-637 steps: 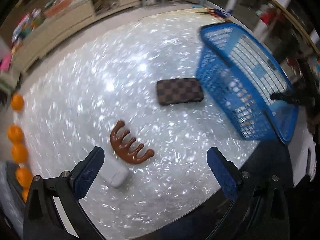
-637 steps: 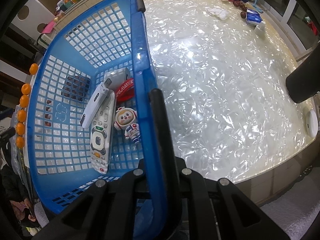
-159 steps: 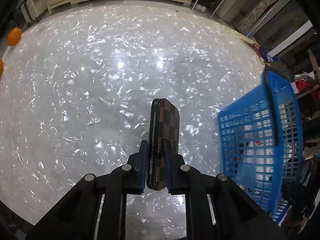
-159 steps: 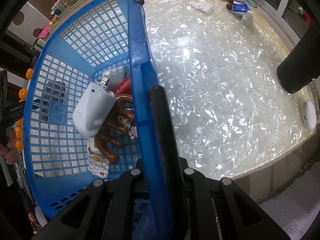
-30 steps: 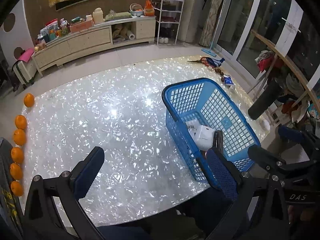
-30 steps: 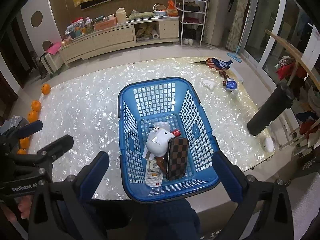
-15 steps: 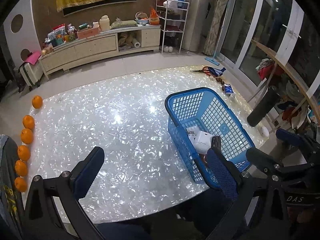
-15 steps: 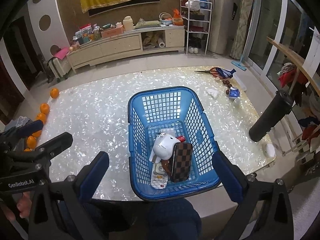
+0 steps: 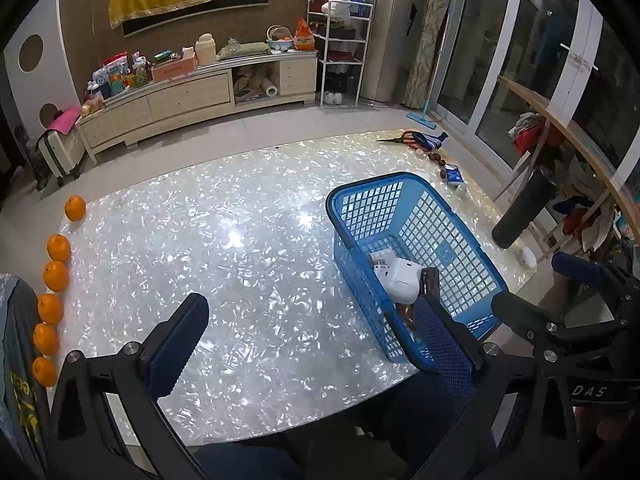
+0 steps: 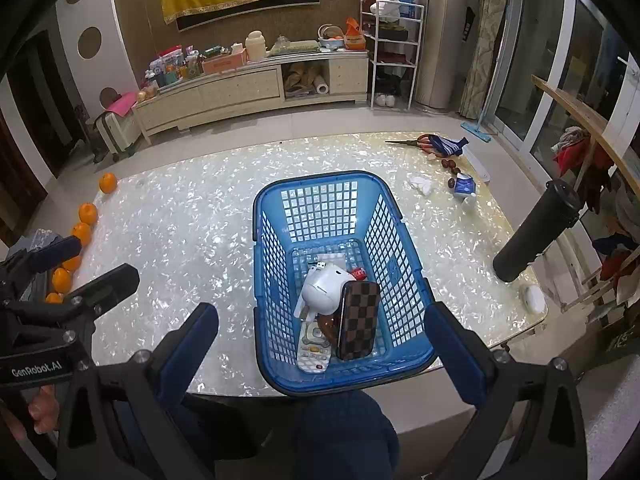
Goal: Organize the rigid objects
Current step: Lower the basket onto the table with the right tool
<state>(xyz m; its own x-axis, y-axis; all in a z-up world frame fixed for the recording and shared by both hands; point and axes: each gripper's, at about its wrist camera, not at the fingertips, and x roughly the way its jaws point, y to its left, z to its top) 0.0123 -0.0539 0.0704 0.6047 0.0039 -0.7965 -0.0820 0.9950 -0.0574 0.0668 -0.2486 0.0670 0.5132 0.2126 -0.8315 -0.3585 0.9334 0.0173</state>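
A row of oranges [image 10: 82, 232] lines the table's [image 10: 192, 216] left edge. The left gripper [image 9: 312, 344] hangs wide and empty near the front. Right of it, the blue basket [image 10: 320, 184] holds the checkered wallet [image 10: 357, 320], white case [image 10: 325, 289] and remote [image 10: 313, 346]. The right gripper [image 10: 320, 356] spreads wide, holding nothing.

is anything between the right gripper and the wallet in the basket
Nothing visible blocks it from above. The right gripper is open over the basket's open top, and the wallet leans on top of the pile beside the white case. Only the basket's near rim lies between them at table level.
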